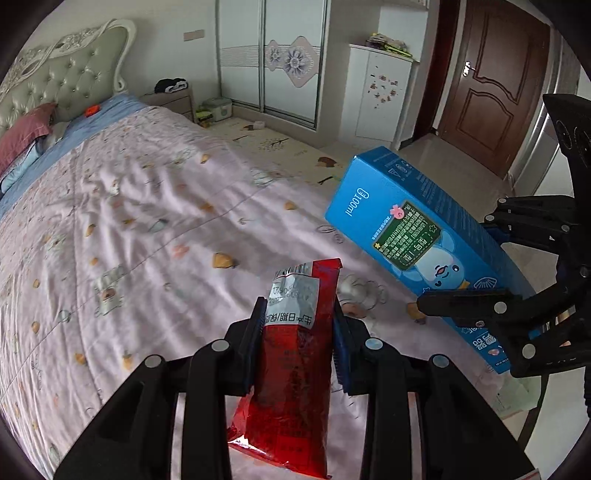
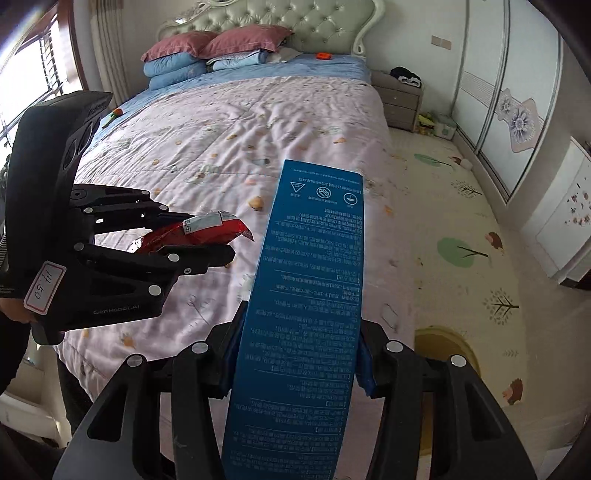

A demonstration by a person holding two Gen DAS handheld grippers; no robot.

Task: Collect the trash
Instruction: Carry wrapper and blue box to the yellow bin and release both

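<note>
Jaws clamp red wrapper [image 1: 295, 354]; blue box [image 2: 306, 314].

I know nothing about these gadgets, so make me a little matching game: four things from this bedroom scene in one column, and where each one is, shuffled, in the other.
Things:
1. red wrapper
2. blue carton
3. maroon pillows
4. black clothing

Places:
A. on the nightstand beside the bed
B. pinched in the left gripper
C. stacked on blue pillows at the headboard
D. pinched in the right gripper

Pairs: 1-B, 2-D, 3-C, 4-A
</note>
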